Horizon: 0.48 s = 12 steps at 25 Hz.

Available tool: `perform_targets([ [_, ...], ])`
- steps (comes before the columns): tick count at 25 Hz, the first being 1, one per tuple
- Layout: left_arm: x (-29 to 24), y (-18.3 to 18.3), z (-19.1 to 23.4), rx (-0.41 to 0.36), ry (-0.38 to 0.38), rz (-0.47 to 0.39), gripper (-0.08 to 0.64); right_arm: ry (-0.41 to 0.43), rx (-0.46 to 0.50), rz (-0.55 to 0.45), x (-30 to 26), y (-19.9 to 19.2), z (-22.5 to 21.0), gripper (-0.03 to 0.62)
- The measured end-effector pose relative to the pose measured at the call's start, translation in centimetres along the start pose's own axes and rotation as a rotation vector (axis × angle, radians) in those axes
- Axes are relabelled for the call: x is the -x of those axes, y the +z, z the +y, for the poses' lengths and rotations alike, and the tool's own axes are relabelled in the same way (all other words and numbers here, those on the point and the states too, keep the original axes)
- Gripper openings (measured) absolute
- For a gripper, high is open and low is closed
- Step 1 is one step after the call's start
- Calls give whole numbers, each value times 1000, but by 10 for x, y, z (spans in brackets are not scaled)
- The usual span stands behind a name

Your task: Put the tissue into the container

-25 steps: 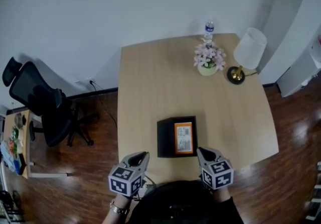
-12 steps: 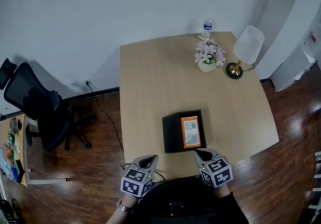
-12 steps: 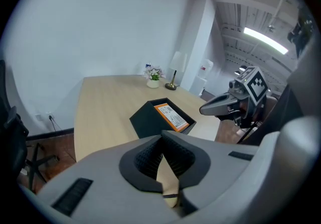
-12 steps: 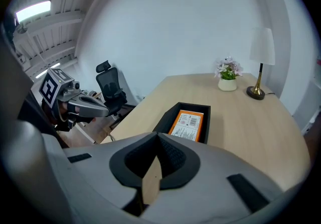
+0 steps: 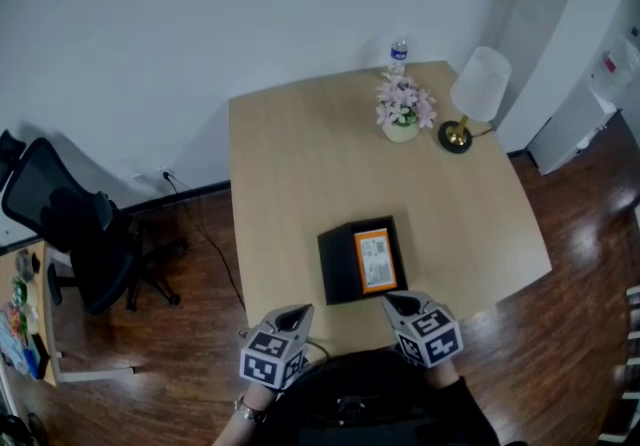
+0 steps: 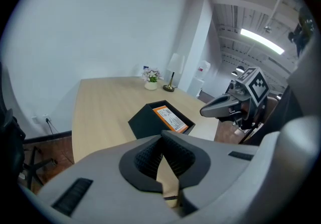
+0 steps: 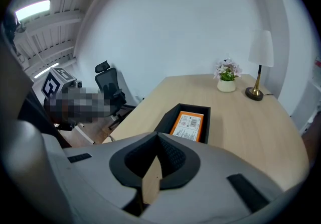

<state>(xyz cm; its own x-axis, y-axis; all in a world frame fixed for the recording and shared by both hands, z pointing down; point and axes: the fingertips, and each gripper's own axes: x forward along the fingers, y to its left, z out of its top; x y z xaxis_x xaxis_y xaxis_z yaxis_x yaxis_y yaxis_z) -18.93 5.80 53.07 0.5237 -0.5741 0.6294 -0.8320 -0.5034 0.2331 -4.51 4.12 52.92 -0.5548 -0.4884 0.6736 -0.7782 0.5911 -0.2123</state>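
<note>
A black open-topped container [image 5: 340,264] stands near the table's front edge. An orange-and-white tissue pack [image 5: 376,260] lies flat inside it, toward its right side. My left gripper [image 5: 297,312] hovers at the table's front edge, left of and nearer than the container, jaws shut with nothing between them. My right gripper [image 5: 391,299] hangs just in front of the container's near right corner, also shut and empty. The left gripper view looks past its jaws [image 6: 161,137] to the container [image 6: 145,122] and pack [image 6: 169,117]. The right gripper view shows the pack [image 7: 188,123] beyond its jaws [image 7: 158,137].
At the table's far side stand a pot of pink flowers [image 5: 402,114], a white-shaded lamp [image 5: 472,94] and a water bottle [image 5: 398,51]. A black office chair [image 5: 70,234] sits on the wooden floor to the left. The wooden tabletop [image 5: 300,174] stretches between these and the container.
My left gripper has moved right and closer to my body. The head view has shifted slightly, so the table sits further left in the picture. The container and pack stay put.
</note>
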Motion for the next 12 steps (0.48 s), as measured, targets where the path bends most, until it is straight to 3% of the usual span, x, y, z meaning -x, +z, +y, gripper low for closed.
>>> perform_targets([
  [12, -4, -1, -9, -6, -9, 12, 0, 0, -4, -23, 3, -1, -8, 0],
])
